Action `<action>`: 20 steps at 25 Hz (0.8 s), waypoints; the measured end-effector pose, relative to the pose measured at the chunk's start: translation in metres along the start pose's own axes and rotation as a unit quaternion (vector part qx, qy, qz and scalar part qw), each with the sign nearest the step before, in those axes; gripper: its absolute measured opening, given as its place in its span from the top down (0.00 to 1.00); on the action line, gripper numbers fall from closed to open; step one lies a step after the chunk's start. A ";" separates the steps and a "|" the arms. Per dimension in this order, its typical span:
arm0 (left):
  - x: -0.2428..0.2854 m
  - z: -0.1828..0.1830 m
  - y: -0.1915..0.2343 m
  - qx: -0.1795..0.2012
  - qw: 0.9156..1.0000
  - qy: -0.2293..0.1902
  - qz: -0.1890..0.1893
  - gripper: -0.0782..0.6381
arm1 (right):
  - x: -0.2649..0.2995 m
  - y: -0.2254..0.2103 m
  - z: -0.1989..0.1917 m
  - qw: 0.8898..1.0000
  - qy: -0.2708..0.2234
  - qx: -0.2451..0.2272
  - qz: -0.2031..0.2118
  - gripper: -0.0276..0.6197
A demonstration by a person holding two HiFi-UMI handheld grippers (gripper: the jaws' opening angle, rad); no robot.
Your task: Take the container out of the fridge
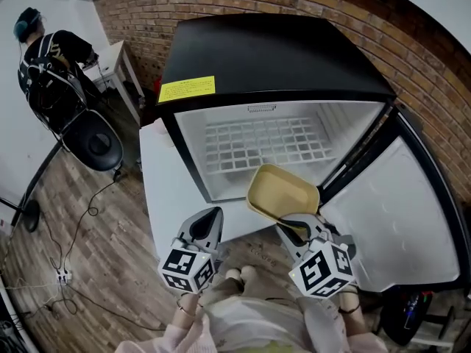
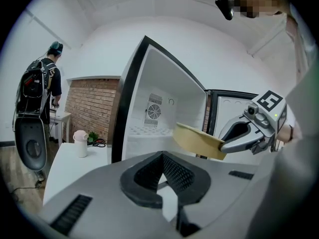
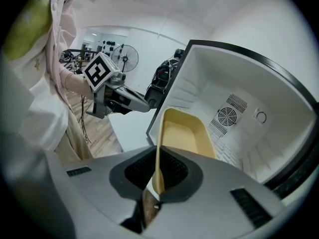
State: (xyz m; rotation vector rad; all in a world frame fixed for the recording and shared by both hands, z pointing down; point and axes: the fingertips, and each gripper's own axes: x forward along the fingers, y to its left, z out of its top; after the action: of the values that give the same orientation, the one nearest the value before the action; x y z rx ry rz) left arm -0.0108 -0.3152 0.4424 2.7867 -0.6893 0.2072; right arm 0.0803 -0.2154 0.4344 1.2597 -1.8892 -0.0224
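- Head view: our right gripper (image 1: 297, 228) pinches the rim of the yellow tray (image 1: 282, 192) at the mouth of the open mini fridge (image 1: 265, 50). The yellow label (image 1: 187, 89) on top is too small to read.
- Left gripper view: our left gripper (image 2: 162, 159) is closed on nothing.
- Right gripper view: the jaws clamp the tray's wall. We judge the withdrawal under way; next we must draw the tray clear, keeping it level.

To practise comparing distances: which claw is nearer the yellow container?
Right. The right claw is clamped on the near rim of the yellow container; the left claw is shut and empty, apart to its left.
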 end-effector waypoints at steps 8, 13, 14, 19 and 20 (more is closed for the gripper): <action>-0.001 -0.010 -0.012 -0.008 1.000 0.010 0.000 0.90 | -0.003 0.021 -0.011 1.000 0.005 -0.002 0.028 0.93; -0.006 -0.017 -0.016 -0.011 1.000 0.015 0.006 0.90 | 0.002 0.031 -0.021 0.999 0.011 0.004 0.045 0.93; -0.007 -0.018 -0.016 -0.011 1.000 0.015 0.008 0.90 | 0.002 0.032 -0.021 0.999 0.011 0.005 0.049 0.93; -0.011 -0.019 -0.017 -0.010 1.000 0.016 0.013 0.90 | 0.003 0.036 -0.024 0.998 0.009 0.010 0.059 0.93; -0.013 -0.020 -0.018 -0.010 1.000 0.016 0.014 0.90 | 0.003 0.036 -0.024 0.998 0.009 0.011 0.060 0.93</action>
State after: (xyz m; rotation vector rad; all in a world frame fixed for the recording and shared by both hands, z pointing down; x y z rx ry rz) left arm -0.0146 -0.2885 0.4546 2.7508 -0.7191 0.2486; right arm 0.0684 -0.1894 0.4678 1.1554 -1.9514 0.0725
